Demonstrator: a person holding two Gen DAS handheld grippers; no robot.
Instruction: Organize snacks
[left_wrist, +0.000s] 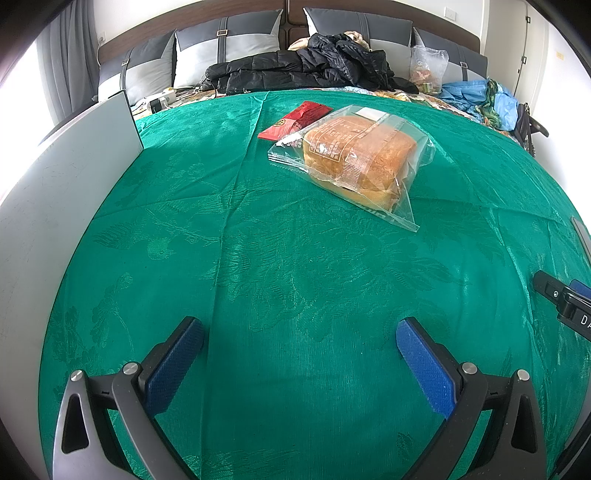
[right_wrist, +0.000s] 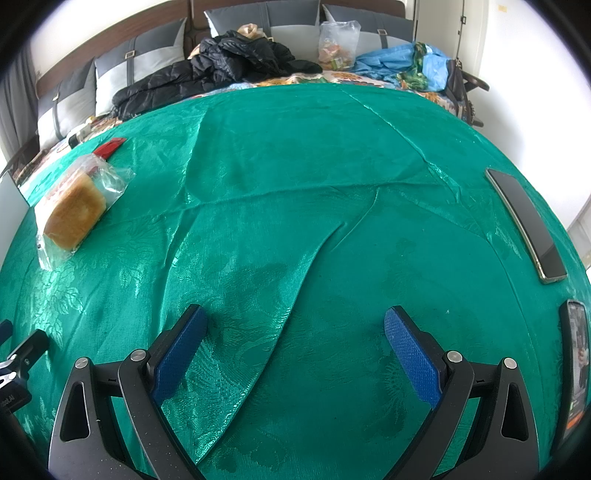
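A bread loaf in a clear plastic wrapper (left_wrist: 354, 158) lies on the green cloth (left_wrist: 280, 258), ahead and slightly right of my left gripper (left_wrist: 300, 334). A flat red snack packet (left_wrist: 295, 120) lies just behind it, partly under the wrapper's corner. In the right wrist view the bread (right_wrist: 75, 210) sits far left, with the red packet (right_wrist: 110, 147) beyond it. My left gripper is open with nothing between its blue pads. My right gripper (right_wrist: 295, 323) is open too, over bare wrinkled cloth (right_wrist: 295, 166), well right of the snacks.
A white box wall (left_wrist: 55, 221) stands at the left. Two phones lie at the right edge, one dark (right_wrist: 524, 225), one lit (right_wrist: 576, 369). Behind the cloth are black jackets (left_wrist: 306, 70), pillows (left_wrist: 225, 44), a clear snack bag (right_wrist: 338, 44) and blue fabric (right_wrist: 399, 62).
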